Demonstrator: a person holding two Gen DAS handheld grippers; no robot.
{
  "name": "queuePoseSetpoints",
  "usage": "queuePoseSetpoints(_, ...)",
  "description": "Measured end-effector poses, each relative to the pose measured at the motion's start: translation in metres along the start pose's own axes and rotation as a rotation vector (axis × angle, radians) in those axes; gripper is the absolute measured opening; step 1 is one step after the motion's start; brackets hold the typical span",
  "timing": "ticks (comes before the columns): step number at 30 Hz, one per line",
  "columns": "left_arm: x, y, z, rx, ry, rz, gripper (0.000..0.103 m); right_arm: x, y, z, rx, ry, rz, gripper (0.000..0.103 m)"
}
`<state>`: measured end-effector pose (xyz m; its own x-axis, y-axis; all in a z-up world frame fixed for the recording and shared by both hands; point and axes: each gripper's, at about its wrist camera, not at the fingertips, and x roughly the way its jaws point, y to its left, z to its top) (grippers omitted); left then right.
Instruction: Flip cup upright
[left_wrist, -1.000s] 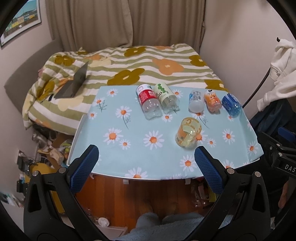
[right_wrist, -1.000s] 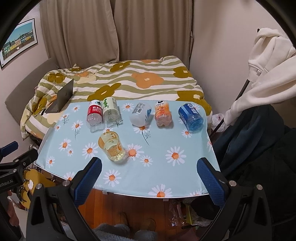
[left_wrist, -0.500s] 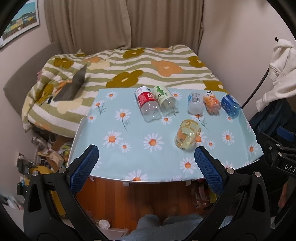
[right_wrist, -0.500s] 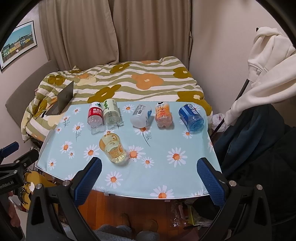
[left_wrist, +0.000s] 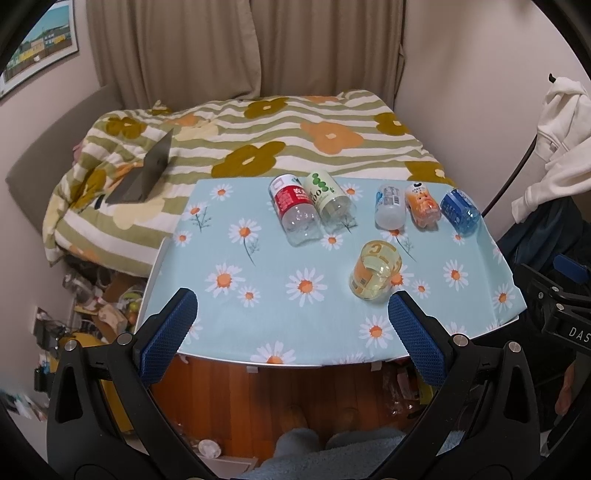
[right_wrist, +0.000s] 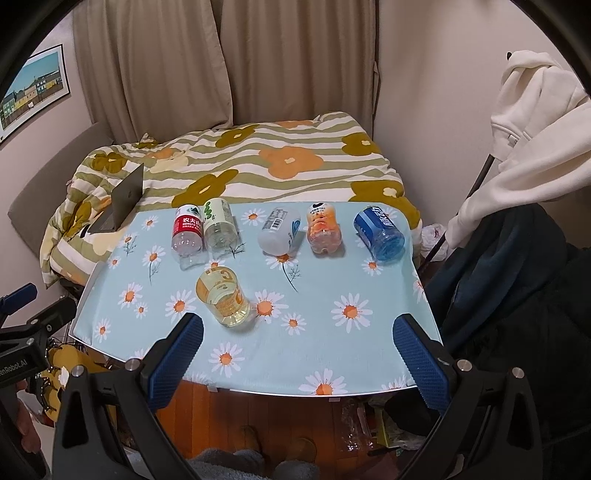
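A clear yellow-tinted cup with an orange label stands mouth-down on the daisy-print table. It also shows in the right wrist view, left of centre. My left gripper is open and empty, held back over the table's front edge, the cup just beyond its right finger. My right gripper is open and empty too, over the front edge, the cup just beyond its left finger.
Several bottles lie in a row at the table's far side: red-labelled, green-dotted, white, orange, blue. A bed with a laptop lies behind. Clothes hang at right. Floor clutter sits at left.
Both grippers have drawn slightly back and up from the table, so it looks a little smaller. The cup and bottles have not moved. Both stay open.
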<state>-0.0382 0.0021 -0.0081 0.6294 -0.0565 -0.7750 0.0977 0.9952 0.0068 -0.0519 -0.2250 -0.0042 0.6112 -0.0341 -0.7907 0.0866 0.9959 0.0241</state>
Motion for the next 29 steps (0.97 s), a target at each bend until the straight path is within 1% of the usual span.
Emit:
queuePoseSetpoints(13,0.002,0.0,0.004,0.002,-0.003,-0.003,0.103,0.001,-0.001,-0.001,0.0,-0.002,0.0,0.103)
queuePoseSetpoints(18,0.004,0.0,0.011,0.009,-0.013,0.0,0.103,0.001,-0.001,0.0,0.0,-0.004,-0.001,0.103)
queuePoseSetpoints(29,0.003,0.0,0.011,0.012,-0.029,0.008,0.103,0.002,-0.001,-0.001,0.001,-0.004,-0.001,0.103)
